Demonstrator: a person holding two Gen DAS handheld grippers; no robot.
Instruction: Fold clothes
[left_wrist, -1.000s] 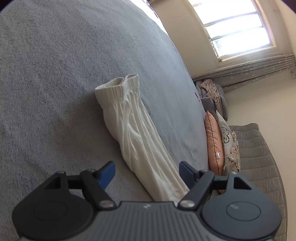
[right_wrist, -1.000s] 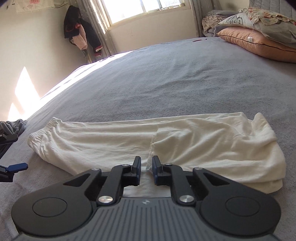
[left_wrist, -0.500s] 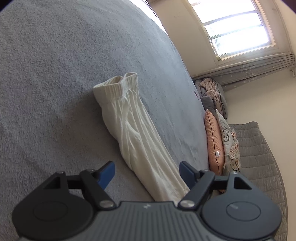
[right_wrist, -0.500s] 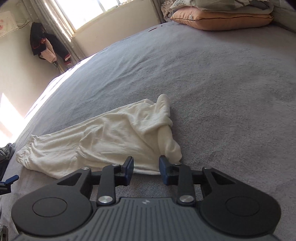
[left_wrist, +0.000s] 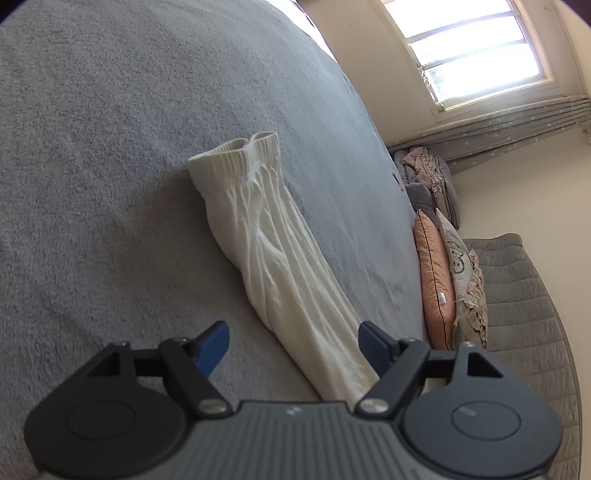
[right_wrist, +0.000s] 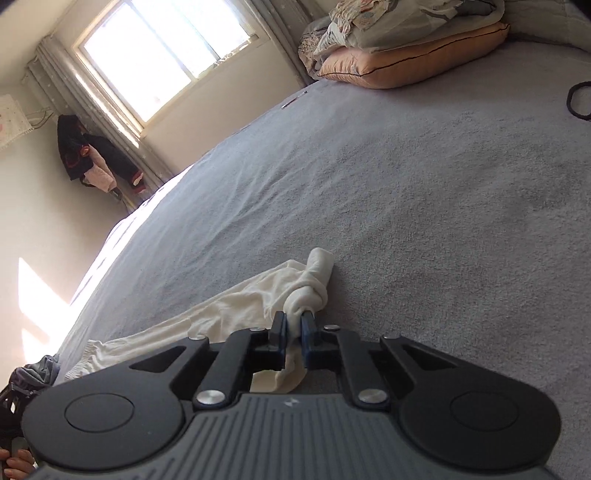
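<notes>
**Right wrist view: cream trousers pinched at one end**

Right wrist view: the right gripper (right_wrist: 292, 328) points slightly downward over the grey bed (right_wrist: 424, 192), rolled so the room looks tilted. Its jaws have just been closing and now clamp a bunched end of the cream trousers (right_wrist: 236, 310), with cloth squeezed between the blue pads. The rest of the garment trails off toward the bed's left edge, where the elastic waistband lies.

In the left wrist view, the left gripper (left_wrist: 293, 341) hangs low over the bed, angled down, jaws wide apart and holding nothing. The trousers (left_wrist: 273, 254) run lengthwise between its fingers, waistband farthest away, mid-bed. Pillows (left_wrist: 436, 284) stack at the bed's head end.
</notes>
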